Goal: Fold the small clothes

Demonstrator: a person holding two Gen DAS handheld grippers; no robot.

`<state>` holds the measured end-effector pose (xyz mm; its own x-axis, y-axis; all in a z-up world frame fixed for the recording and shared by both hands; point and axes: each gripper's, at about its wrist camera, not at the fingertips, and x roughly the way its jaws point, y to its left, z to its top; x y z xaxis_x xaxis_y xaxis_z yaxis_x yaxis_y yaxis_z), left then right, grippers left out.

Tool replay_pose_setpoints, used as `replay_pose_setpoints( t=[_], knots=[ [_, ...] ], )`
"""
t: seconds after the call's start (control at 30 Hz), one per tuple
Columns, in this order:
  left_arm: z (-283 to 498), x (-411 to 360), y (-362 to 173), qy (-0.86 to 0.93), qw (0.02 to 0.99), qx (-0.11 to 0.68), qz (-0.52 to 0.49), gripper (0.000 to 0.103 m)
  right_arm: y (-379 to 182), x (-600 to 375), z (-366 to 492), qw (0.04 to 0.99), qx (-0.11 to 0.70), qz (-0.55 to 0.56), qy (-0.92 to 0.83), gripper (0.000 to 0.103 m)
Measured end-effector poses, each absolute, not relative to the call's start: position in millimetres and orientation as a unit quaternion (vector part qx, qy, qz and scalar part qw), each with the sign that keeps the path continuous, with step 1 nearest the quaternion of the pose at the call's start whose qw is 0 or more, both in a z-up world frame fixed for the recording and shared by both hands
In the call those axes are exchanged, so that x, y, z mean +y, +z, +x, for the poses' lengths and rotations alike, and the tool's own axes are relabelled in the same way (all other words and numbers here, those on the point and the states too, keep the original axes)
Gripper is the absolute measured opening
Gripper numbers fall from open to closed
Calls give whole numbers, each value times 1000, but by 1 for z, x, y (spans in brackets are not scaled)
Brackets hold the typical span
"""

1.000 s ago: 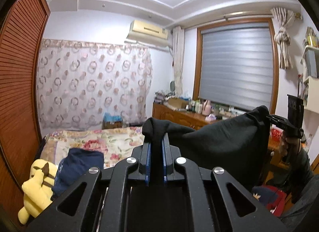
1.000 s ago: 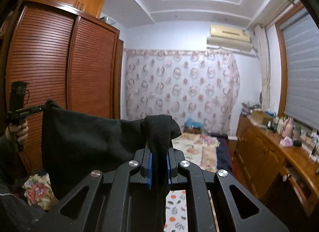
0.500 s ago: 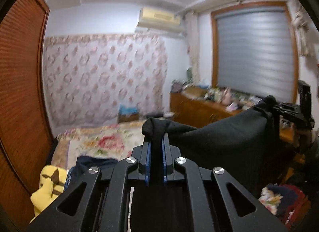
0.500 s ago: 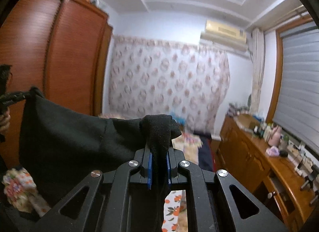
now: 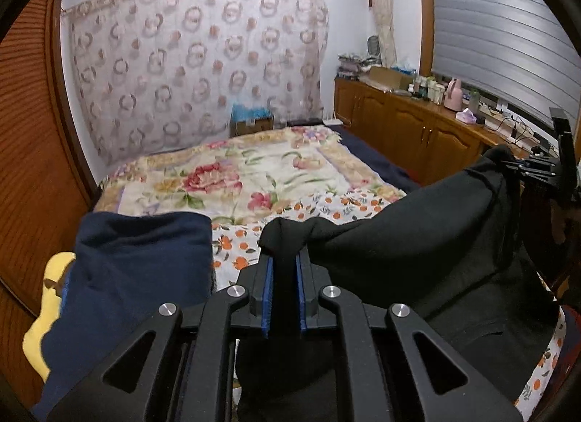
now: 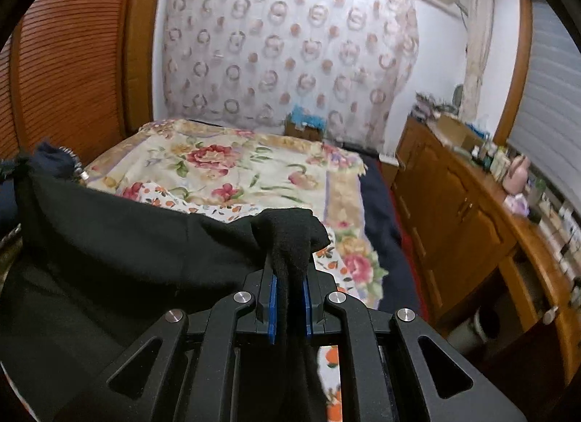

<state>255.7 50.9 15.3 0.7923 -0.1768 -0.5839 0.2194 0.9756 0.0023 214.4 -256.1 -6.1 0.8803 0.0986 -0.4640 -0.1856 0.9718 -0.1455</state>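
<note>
Two grippers and two garments are in view; the left gripper (image 5: 283, 277) and the right gripper (image 6: 289, 282) each pinch one bunched corner of a single black garment (image 5: 417, 251), which hangs stretched between them above the near end of the bed (image 5: 236, 175); the left gripper's blue pads (image 5: 267, 295) have the cloth between them and press on it while its jaws are easing slightly apart; the right gripper's pads are clamped tight on its own corner, a knob of fabric bulging above the tips; the garment is plain, matte and dark, its top edge sagging a little between the two holds, its body falling in soft folds toward the orange-print sheet (image 5: 326, 208); in the left wrist view the right gripper shows at the far right edge, holding the other corner; a second garment, the navy garment (image 5: 134, 277), lies bunched on the left of the bed, with one yellow plush toy (image 5: 43, 316) partly under it; one floral blanket (image 6: 232, 168) covers the far part of the bed; one cardboard box (image 5: 252, 124) stands at the foot of the patterned curtain (image 5: 196, 59) with something blue in it that cannot be made out; the long wooden cabinet (image 6: 454, 211) on the right carries a crowd of bottles and one pink jug (image 5: 454, 94).
</note>
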Motion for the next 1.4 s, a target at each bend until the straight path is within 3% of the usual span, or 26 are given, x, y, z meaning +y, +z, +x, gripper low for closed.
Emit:
replay_pose_setpoints(
  t=[0.17,0.3,0.4,0.43,0.5,0.53,0.57,0.6,0.7,1.03,1.4],
  knots=[
    [253,47,22,-101,949,297,38,23,13,-256,243,963,249,-91,55,11],
    [241,51,30,-109,952,284,25,44,27,-236,246,961,255,-96,51,11],
    [235,52,30,-128,948,292,13,48,23,-241,245,960,260,-88,48,19],
    [232,51,27,-134,944,300,11,53,21,-240,245,959,264,-89,46,19],
    [224,50,21,-138,942,306,9,77,13,-240,247,957,272,-86,51,27],
    [219,48,18,-143,941,306,7,80,13,-241,244,957,275,-82,52,33],
    [215,47,15,-148,940,307,7,80,12,-243,241,957,276,-77,54,43],
    [211,45,12,-152,938,311,7,81,11,-246,239,956,277,-72,58,46],
    [197,39,0,-151,935,321,10,81,6,-251,222,955,281,-57,75,49],
    [163,26,-49,-141,922,360,8,81,-30,-273,160,936,330,-16,122,49],
    [163,22,-75,-126,909,398,17,81,-42,-296,171,927,354,-6,122,49]
  ],
)
